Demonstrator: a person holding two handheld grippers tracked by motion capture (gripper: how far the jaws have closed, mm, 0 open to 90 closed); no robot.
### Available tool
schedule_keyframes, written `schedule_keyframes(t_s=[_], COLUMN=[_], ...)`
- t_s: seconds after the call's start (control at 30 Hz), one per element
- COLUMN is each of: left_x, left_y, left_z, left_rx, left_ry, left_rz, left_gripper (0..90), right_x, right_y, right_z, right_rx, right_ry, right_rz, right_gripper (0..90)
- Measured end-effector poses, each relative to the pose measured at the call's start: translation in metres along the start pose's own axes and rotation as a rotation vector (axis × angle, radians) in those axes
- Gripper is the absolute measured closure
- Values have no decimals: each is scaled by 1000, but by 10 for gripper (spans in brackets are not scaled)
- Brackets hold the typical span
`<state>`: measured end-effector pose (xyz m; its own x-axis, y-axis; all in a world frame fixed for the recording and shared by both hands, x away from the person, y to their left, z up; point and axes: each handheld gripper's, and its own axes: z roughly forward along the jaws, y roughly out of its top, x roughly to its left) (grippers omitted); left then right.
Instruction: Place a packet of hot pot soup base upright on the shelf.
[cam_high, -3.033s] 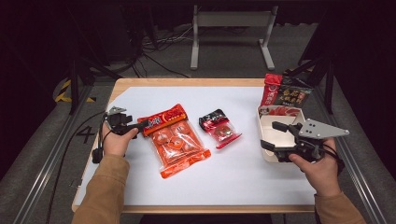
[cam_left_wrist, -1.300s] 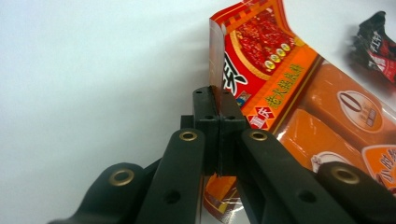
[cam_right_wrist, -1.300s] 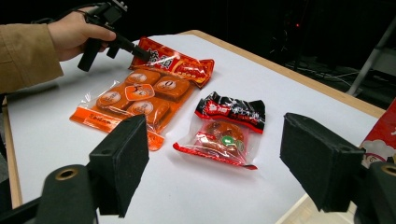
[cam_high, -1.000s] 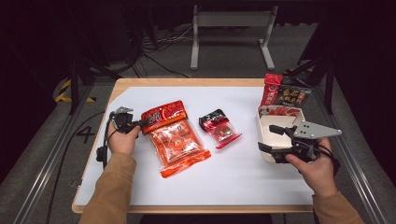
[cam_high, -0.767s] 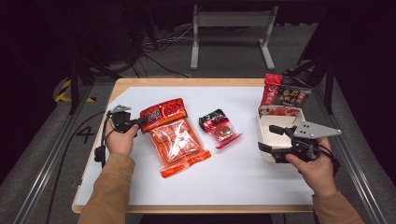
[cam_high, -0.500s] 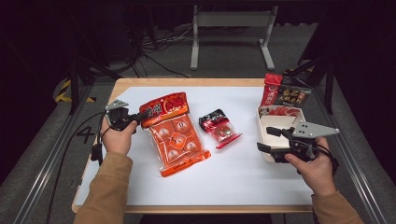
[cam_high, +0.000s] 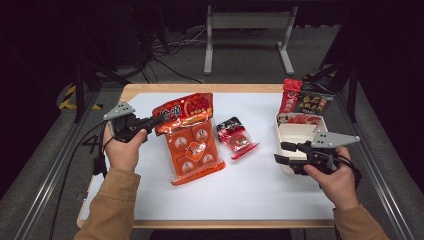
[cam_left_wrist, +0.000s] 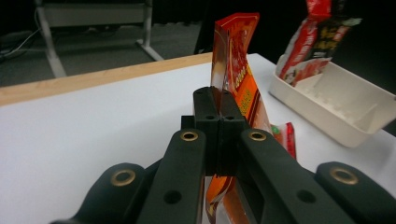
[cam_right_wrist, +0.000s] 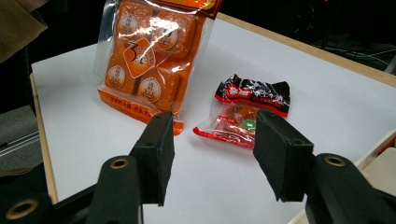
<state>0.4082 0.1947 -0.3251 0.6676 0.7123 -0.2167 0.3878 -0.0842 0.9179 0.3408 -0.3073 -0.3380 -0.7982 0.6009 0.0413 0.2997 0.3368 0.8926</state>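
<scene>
A: Item one?

B: Large orange snack pack (cam_high: 191, 135), clear front, six round pieces inside, red header. Left claw (cam_high: 152, 120) was clenched on the header's left edge; in the left gripper view the jaws stood pressed together with the film pinched between them. The top end was lifted off the white tabletop (cam_high: 250, 190), the bottom edge at or just above it, left of centre.

A: Item two?

B: Small black-and-red sachet (cam_high: 236, 138), flat on the tabletop just right of the large pack, untouched.

A: Right side?

B: White tray (cam_high: 291, 134) at the right edge, red and dark packets (cam_high: 305, 100) standing at its far end. Right claw (cam_high: 284, 153) hovered by the tray's near left corner, released, grasping nothing. Its jaws had just been closing, with only air between them; the sachet lay well beyond them in the right gripper view.

A: Step in hand?

B: Judged: the pick-up of the large pack, probably bound for the tray.

A: Next move calls for?

B: Raising the pack clear, carrying it right over the sachet without dragging it, and a firm pinch, since the film hangs loose.
</scene>
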Motion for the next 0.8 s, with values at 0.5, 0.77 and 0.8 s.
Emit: schedule_keyframes(t_s=[0.5, 0.77, 0.8], left_x=[-50, -71, -74], left_y=[7, 9, 10], left_z=[-27, -39, -40], left_rx=[-65, -109, -106], left_ry=[-97, -107, -108], left_rz=[147, 215, 226], left_gripper=[900, 900, 900], right_x=[0, 4, 5], right_y=[-1, 0, 0], right_z=[-1, 2, 3], right_rx=[5, 8, 8], right_ry=[-3, 5, 6], right_rz=[5, -3, -5], right_gripper=[445, 443, 441])
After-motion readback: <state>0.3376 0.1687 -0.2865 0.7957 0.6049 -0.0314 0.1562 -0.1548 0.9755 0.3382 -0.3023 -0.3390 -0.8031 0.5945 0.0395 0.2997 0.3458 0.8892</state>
